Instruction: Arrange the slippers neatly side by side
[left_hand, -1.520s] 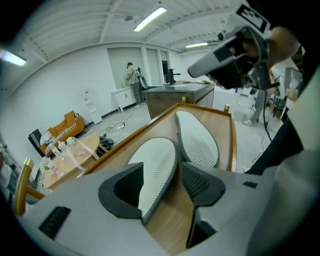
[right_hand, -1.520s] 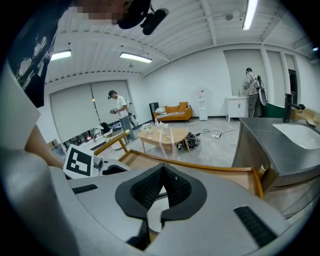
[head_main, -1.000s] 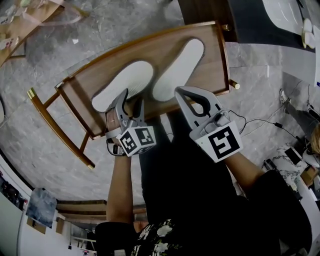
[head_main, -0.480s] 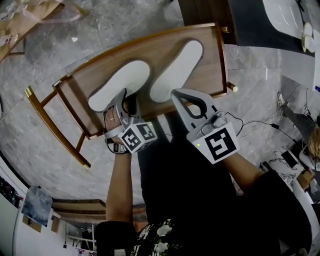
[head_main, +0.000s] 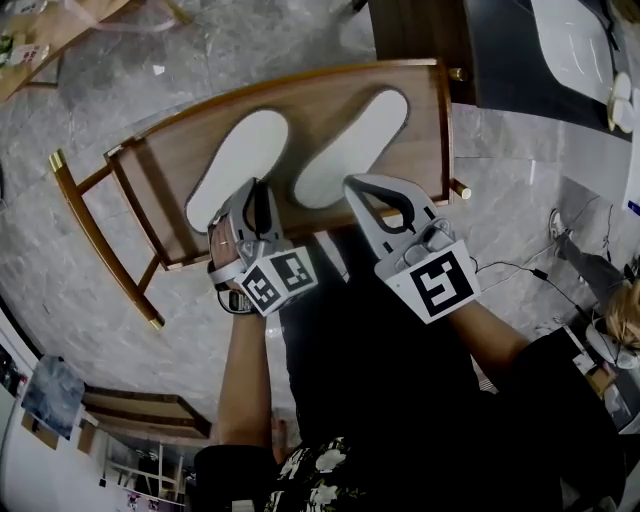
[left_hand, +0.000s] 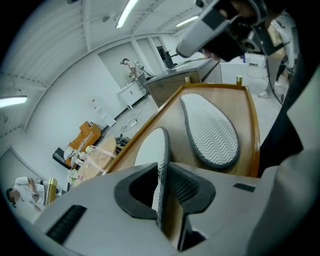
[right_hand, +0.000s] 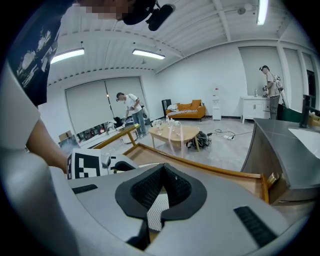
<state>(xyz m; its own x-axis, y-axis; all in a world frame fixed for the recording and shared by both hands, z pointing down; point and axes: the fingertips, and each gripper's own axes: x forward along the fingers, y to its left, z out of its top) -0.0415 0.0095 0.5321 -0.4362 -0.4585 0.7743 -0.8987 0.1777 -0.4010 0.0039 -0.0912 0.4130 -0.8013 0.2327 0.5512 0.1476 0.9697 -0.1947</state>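
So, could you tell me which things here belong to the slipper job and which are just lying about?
Job: left slipper, right slipper, rack, left gripper (jaws closing on the left slipper's edge), right gripper.
Lying about: sofa, table, counter.

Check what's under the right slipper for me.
The right slipper lies tread-up on the wooden bench, with bare wood showing around it. The patch directly beneath it and its upper side are covered, so anything there can't be seen.
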